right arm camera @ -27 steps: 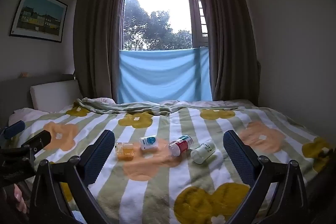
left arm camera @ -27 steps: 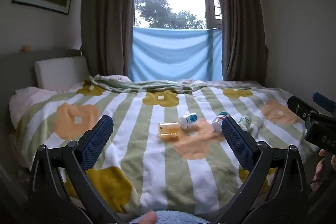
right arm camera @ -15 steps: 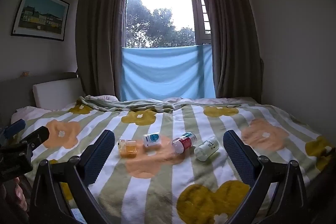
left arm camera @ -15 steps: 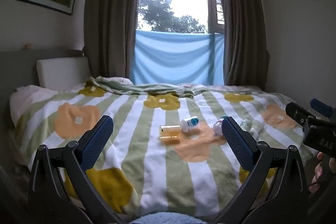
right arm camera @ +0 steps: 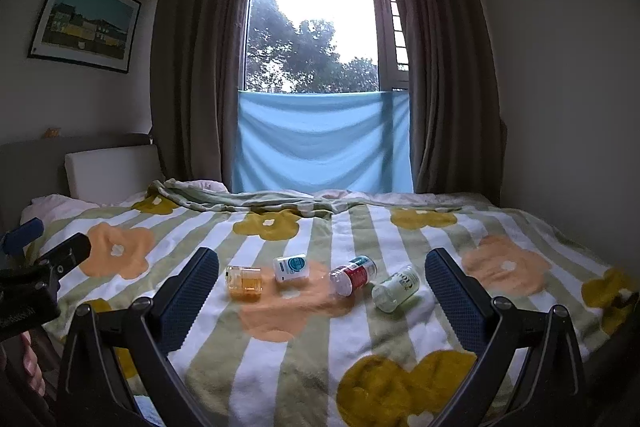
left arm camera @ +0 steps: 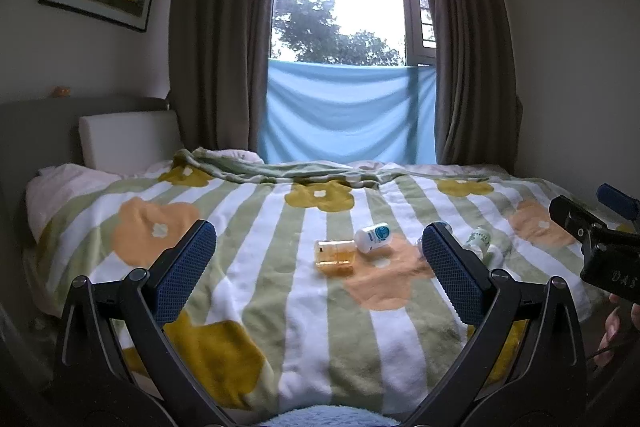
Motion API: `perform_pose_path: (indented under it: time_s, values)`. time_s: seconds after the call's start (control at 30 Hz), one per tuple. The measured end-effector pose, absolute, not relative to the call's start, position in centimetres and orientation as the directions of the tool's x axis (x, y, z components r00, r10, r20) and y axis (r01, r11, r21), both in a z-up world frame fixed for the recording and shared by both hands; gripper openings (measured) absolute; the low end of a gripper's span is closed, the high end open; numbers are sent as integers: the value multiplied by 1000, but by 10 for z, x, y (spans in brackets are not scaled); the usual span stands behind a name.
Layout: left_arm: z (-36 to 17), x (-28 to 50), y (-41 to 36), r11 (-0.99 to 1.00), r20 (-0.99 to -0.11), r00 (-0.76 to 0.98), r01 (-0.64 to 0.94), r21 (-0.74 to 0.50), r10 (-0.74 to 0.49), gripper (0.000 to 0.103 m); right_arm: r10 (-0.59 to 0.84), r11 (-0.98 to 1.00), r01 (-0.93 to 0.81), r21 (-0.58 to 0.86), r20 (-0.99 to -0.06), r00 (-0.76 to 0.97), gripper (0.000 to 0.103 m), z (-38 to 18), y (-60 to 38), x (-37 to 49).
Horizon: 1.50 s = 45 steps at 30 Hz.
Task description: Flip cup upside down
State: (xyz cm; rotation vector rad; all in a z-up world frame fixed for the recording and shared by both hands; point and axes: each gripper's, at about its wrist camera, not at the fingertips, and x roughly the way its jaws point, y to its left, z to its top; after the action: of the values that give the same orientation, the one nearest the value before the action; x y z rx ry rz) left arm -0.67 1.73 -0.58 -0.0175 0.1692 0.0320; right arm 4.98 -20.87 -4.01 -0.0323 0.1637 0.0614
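A short amber glass cup (left arm camera: 335,255) (right arm camera: 244,281) rests on the flowered, striped blanket (left arm camera: 256,227), at the left end of a row of small containers. Whether it stands or lies on its side is hard to tell. My left gripper (left arm camera: 317,235) is open and empty, hovering short of the cup. My right gripper (right arm camera: 322,259) is also open and empty, held back from the row. Each gripper shows at the edge of the other's view: the right gripper (left arm camera: 592,247) and the left gripper (right arm camera: 40,279).
Right of the cup lie a white bottle with a blue label (right arm camera: 291,268), a clear bottle with a red label (right arm camera: 354,274) and a white bottle with green print (right arm camera: 396,288). Pillows (left arm camera: 128,139) and a headboard are at the left, curtains and a window behind.
Both views have drifted slightly, tilting up a little. The cup and bottles have not moved, and both grippers stay open.
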Motion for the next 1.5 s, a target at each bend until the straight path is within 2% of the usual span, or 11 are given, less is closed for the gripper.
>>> perform_pose_path:
  time_s: [0.2,0.5,0.87,1.5]
  values:
    - [-9,-4,22,999,-163,986,-30,-41,23,103,62,997,-67,-40,-129,990,103,-39,-204,49]
    - [-11,-1,25,998,-185,982,-46,-49,36,103,83,995,-90,-44,-133,988,103,-40,-200,52]
    - [-11,-4,28,998,-180,984,-24,-62,12,103,40,998,-45,-44,-116,992,103,-36,-205,46]
    - [-5,-11,18,999,-155,988,-13,-30,8,103,10,1000,-13,-22,-106,994,103,-32,-214,38]
